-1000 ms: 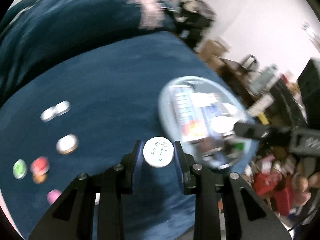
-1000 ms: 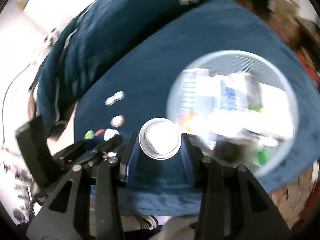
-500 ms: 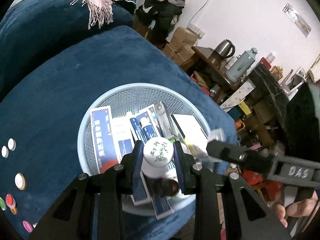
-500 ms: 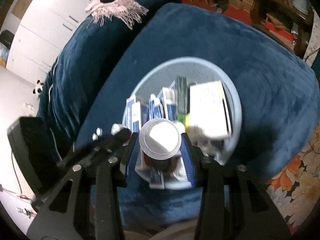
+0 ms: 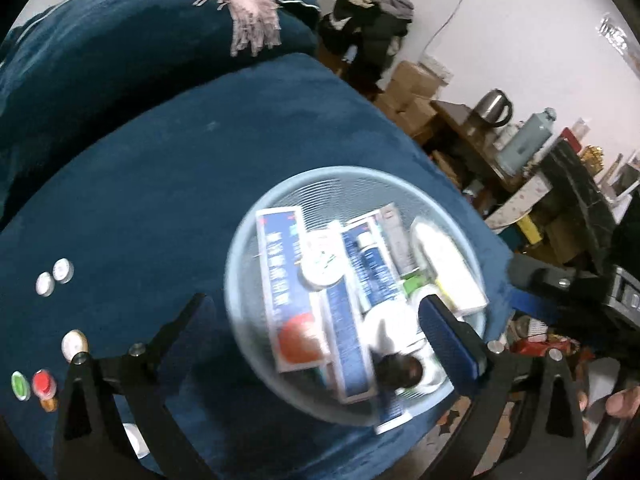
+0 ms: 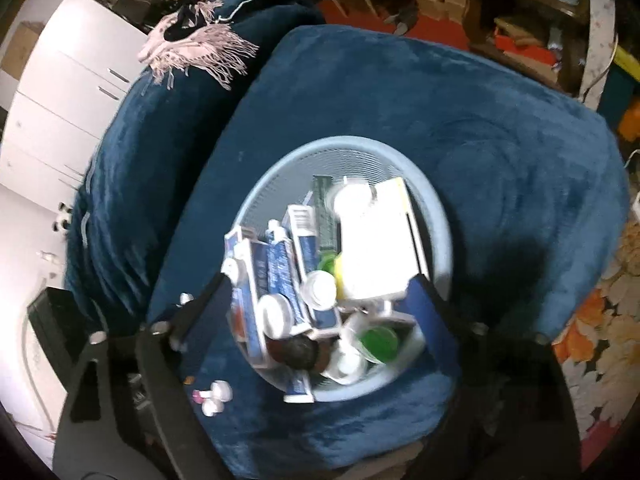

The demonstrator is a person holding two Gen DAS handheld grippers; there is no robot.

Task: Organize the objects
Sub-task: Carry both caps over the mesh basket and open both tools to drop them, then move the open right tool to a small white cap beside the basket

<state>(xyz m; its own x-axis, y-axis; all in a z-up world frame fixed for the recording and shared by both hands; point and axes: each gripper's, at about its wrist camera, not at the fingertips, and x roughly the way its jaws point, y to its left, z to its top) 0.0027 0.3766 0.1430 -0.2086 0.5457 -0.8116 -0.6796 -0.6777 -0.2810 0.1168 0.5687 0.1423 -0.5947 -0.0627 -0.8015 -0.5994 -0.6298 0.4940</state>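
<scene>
A light blue mesh basket [image 5: 360, 176] [image 6: 360, 152] stands on a dark blue plush cushion [image 5: 180, 184]. It holds blue-and-white boxes, tubes, a white box and small jars. A white round jar [image 5: 322, 268] lies on the boxes inside it. A dark bottle [image 6: 294, 354] lies near the basket's front beside a white lid [image 6: 276, 314]. My left gripper [image 5: 316, 316] is open and empty above the basket. My right gripper [image 6: 320, 296] is open and empty above the basket too.
Several small round lids and jars [image 5: 54, 278] [image 5: 42, 384] lie on the cushion to the left. A pink fringed scarf [image 5: 248, 12] drapes the back cushion. Cardboard boxes, kettles and clutter [image 5: 500, 120] stand to the right. White cabinets [image 6: 52, 112] stand at left.
Both grippers have opened. The white jar left the left gripper and the dark bottle left the right gripper; both now lie in the basket. Both grippers have risen.
</scene>
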